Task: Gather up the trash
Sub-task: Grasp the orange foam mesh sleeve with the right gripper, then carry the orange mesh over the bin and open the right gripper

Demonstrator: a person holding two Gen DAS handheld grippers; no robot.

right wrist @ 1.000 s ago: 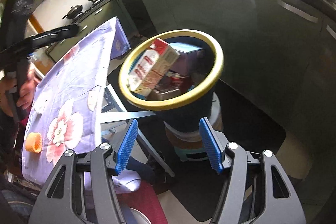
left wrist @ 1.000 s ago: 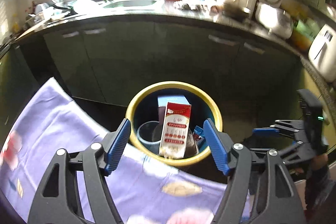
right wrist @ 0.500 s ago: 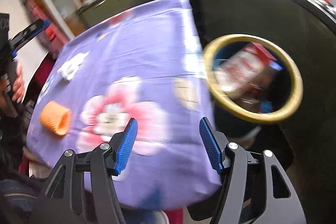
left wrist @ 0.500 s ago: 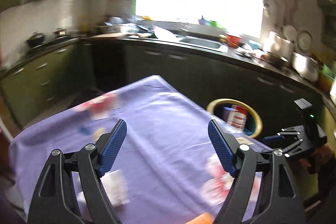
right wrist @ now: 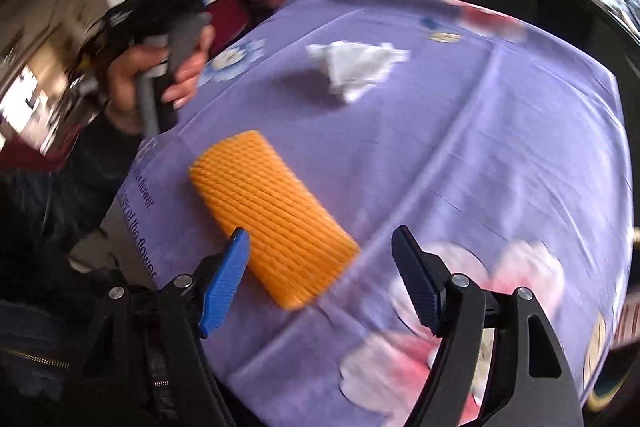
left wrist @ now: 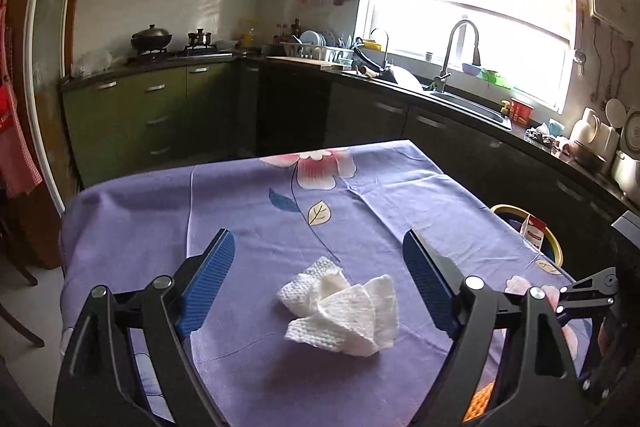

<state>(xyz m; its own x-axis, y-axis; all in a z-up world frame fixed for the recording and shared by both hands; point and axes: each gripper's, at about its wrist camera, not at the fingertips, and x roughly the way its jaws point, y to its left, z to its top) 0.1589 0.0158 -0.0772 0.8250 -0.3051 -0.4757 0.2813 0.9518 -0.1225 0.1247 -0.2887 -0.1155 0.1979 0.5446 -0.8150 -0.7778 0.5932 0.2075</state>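
Kitchen, purple floral tablecloth (left wrist: 248, 203). Left gripper (left wrist: 318, 277) opening, empty, framing crumpled white tissue (left wrist: 344, 311) at lower centre. Right gripper (right wrist: 320, 275) opening, empty, nearing orange foam sleeve (right wrist: 272, 215), long axis running diagonally upper left to lower right.

A purple flowered tablecloth (left wrist: 248, 203) covers the table, bearing crumpled white tissue (left wrist: 344, 311) and an orange foam sleeve (right wrist: 272, 215).

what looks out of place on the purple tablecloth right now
Two bits of litter: a crumpled white paper towel lying loose mid-cloth, and an orange foam net sleeve on its side near the table edge. Neither is in the yellow-rimmed bin beside the table.
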